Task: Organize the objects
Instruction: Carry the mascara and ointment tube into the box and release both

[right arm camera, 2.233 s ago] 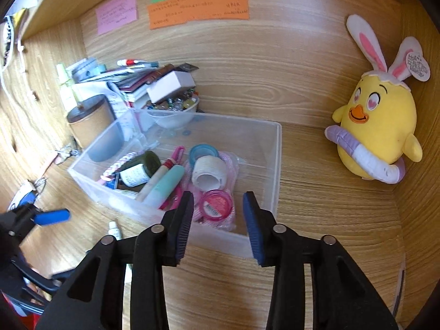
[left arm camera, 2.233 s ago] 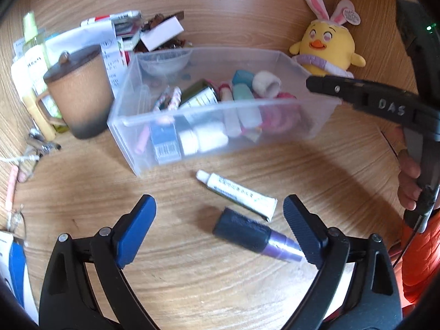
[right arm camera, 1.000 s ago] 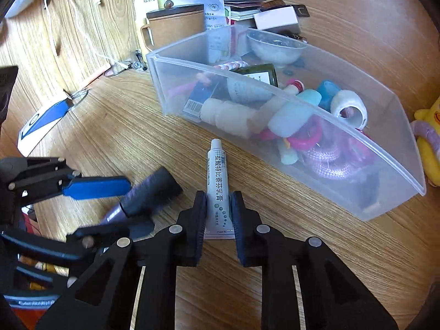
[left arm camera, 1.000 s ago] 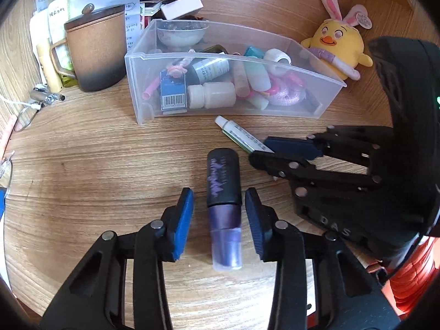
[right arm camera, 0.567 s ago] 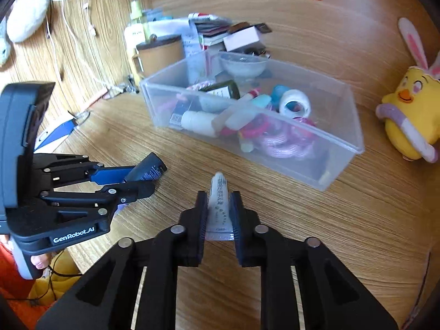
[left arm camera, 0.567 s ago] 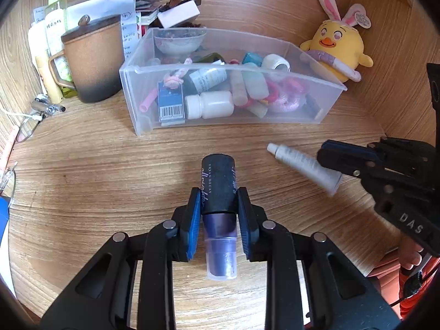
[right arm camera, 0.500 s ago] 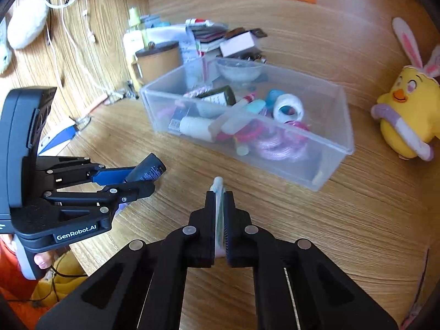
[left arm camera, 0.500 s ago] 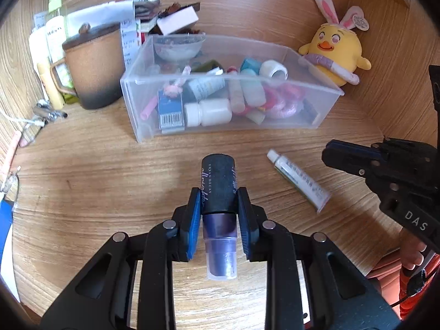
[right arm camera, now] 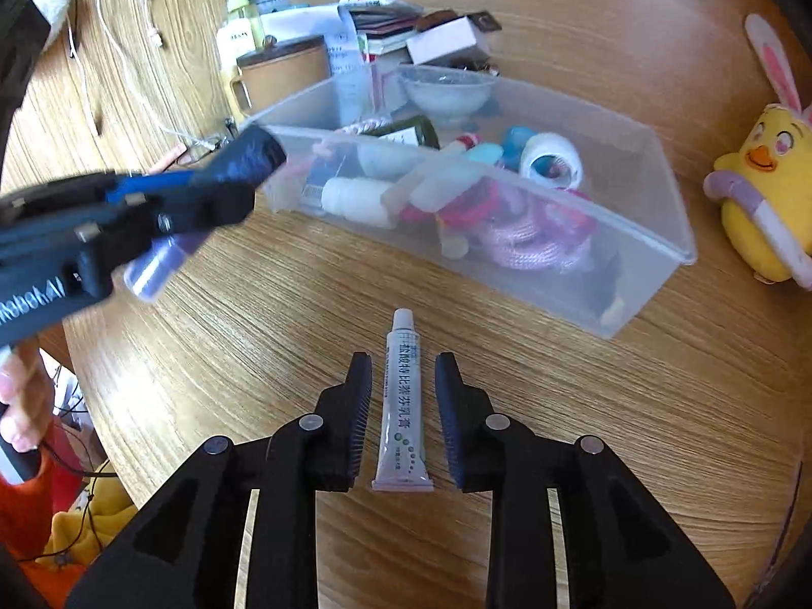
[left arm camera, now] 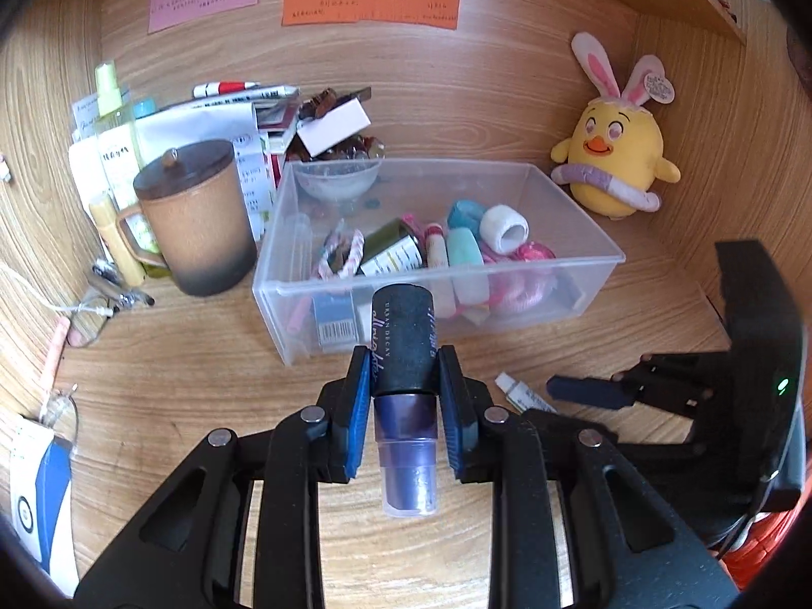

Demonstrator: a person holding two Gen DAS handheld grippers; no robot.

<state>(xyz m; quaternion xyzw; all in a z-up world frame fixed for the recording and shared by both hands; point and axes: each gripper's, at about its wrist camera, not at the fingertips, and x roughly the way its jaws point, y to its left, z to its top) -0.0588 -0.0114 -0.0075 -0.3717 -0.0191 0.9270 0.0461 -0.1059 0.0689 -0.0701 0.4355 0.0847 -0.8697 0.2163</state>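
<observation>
The left claw is pinching a purple bottle with a black cap, with one blue pad on each side of the cap. It holds the bottle up in the air, cap pointing to 12 o'clock. The clear plastic box full of small things sits just past it, also at 12 o'clock.

I think the job right now is to carry this bottle over the near wall of the box and drop it in. To do that well, lift the bottle high enough to clear the rim, go slowly, and let go only once it is over a gap in the pile, so it does not bounce out.

The right claw is spread apart. A small white tube with a white cap lies flat on the wooden desk between its two fingers, not squeezed. The tube's cap points to 12 o'clock, toward the box.
</observation>
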